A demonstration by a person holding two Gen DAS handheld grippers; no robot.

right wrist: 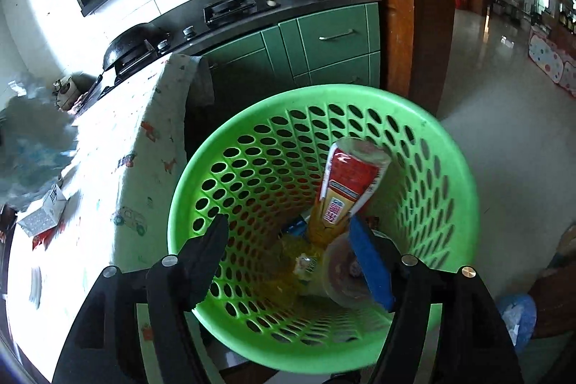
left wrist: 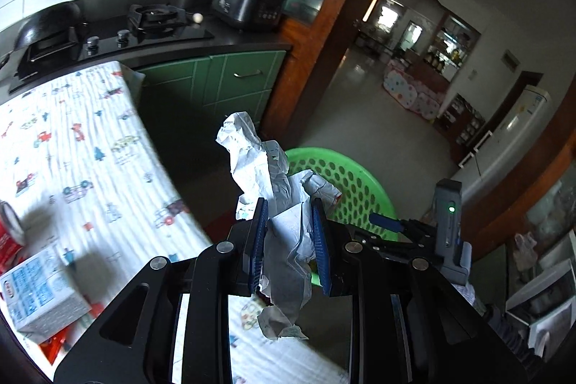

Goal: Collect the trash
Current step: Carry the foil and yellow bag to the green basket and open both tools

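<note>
My left gripper (left wrist: pixel 289 215) is shut on a crumpled white paper (left wrist: pixel 259 161), held in the air past the table's edge, near the green perforated trash basket (left wrist: pixel 354 182). My right gripper (right wrist: pixel 291 236) is open and empty, directly over the basket's mouth (right wrist: pixel 230 132). Inside the basket lie a red and yellow wrapper tube (right wrist: pixel 345 182), a round lid or cup (right wrist: pixel 342 276) and small scraps. The held paper shows blurred at the left edge of the right wrist view (right wrist: pixel 32 146). A small blue-white carton (left wrist: pixel 39 290) and a red can (left wrist: pixel 9 229) stand on the table.
The table wears a white cloth with car prints (left wrist: pixel 90 150). Behind it is a dark counter with a gas stove (left wrist: pixel 154 17), a wok (left wrist: pixel 46 27), a rice cooker (left wrist: pixel 248 2) and green cabinets (left wrist: pixel 230 85). A doorway at the right opens onto a tiled room (left wrist: pixel 363 96).
</note>
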